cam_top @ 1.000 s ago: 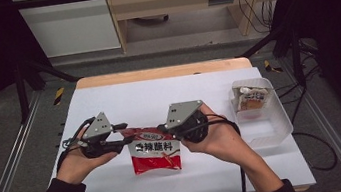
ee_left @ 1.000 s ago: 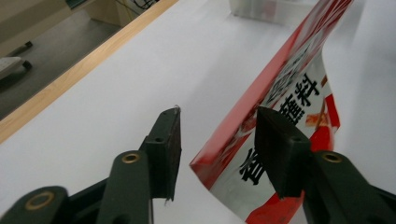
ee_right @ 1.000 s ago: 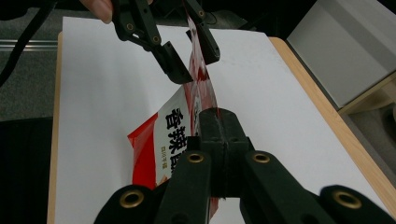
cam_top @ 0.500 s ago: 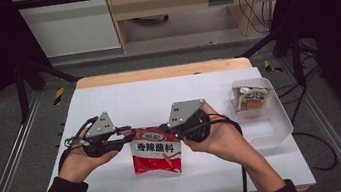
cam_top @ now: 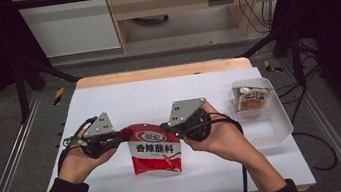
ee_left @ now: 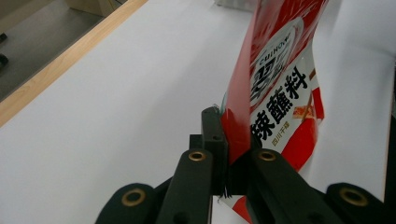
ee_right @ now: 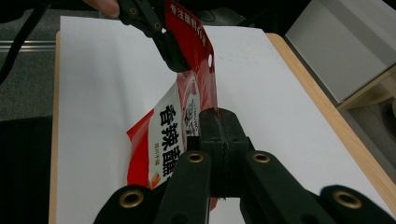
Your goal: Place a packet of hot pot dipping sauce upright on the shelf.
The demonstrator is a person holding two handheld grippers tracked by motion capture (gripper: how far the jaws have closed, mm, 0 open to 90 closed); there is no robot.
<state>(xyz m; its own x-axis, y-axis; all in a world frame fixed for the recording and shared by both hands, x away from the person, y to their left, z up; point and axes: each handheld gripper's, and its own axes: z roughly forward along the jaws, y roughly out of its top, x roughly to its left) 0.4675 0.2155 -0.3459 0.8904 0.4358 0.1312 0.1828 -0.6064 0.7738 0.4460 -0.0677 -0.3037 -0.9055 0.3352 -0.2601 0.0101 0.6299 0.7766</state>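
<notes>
Left gripper point(cam_top: 114, 140) fingers newly clamped on red packet point(cam_top: 156, 151), right gripper point(cam_top: 168, 125) likewise; top edge hidden.

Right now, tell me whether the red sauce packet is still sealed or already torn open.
Sealed, as far as shows: the red packet has an unbroken top edge, pinched by the left tongs and right tongs. No tear or spill shows.

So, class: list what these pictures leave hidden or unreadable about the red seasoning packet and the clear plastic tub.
- Red seasoning packet: top edge hidden by the left gripper and right gripper; cut off at the top of the left gripper view.
- Clear plastic tub: contents too small in the high view.
</notes>
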